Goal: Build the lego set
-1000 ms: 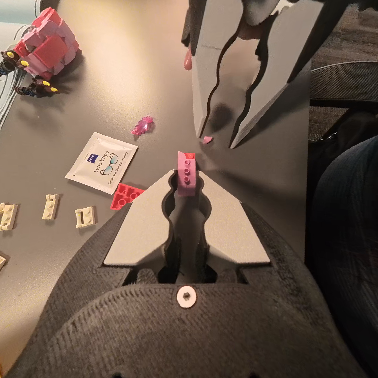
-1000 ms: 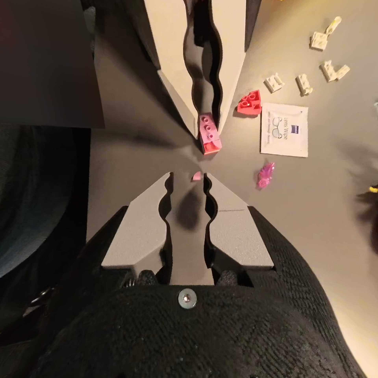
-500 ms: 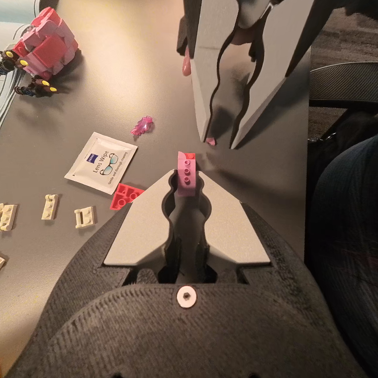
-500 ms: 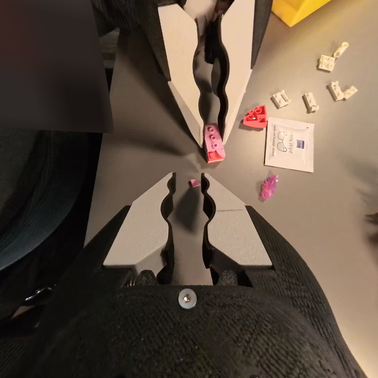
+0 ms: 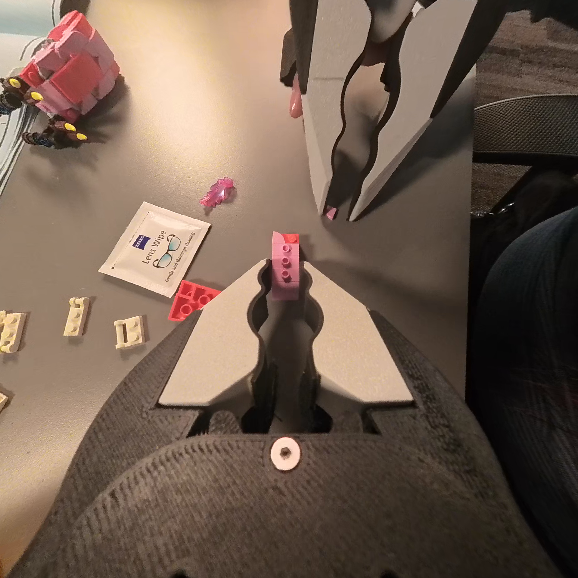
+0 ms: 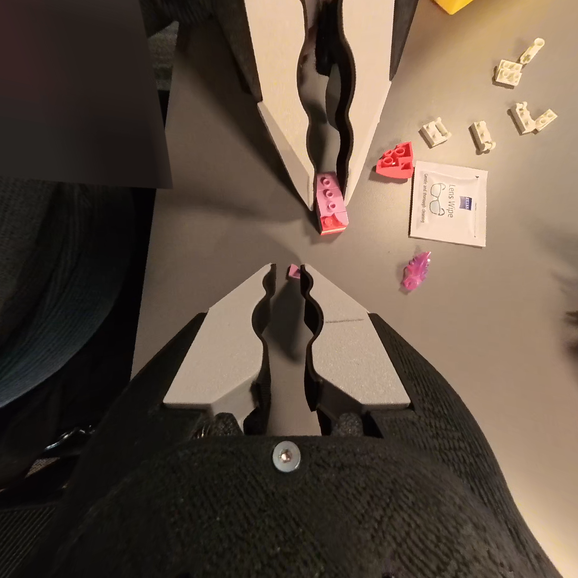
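Lilac-and-red brick stack (image 5: pixel 285 266), translucent pink leaf (image 5: pixel 218 195), cream clips (image 5: pixel 129 331), grey table (image 5: pixel 187 109)

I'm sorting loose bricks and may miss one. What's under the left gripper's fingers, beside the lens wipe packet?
A red brick lies studs-up by the white packet; its right end runs under the left gripper's finger. The right wrist view shows it whole.
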A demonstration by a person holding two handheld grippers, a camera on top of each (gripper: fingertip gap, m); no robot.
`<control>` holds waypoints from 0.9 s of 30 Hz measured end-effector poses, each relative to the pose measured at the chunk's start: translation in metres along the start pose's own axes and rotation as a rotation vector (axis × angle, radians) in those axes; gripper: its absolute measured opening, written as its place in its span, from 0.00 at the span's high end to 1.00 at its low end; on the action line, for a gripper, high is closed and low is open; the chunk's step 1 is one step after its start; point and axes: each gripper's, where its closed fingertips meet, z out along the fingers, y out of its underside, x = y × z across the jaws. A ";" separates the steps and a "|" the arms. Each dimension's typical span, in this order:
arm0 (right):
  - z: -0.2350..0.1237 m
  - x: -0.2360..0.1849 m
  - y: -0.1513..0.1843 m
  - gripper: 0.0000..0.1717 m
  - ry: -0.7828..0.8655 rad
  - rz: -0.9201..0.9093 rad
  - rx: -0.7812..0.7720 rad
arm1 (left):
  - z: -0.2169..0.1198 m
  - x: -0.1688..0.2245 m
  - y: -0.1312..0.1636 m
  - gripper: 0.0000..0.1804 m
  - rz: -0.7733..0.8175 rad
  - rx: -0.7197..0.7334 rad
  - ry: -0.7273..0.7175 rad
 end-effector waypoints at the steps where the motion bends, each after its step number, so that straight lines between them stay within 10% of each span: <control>1: -0.001 0.000 0.001 0.92 0.003 0.000 -0.002 | 0.000 0.000 0.000 0.91 0.000 0.000 0.000; 27: -0.001 0.017 -0.022 0.97 0.162 0.079 0.129 | 0.000 -0.002 0.000 0.91 0.009 -0.001 -0.023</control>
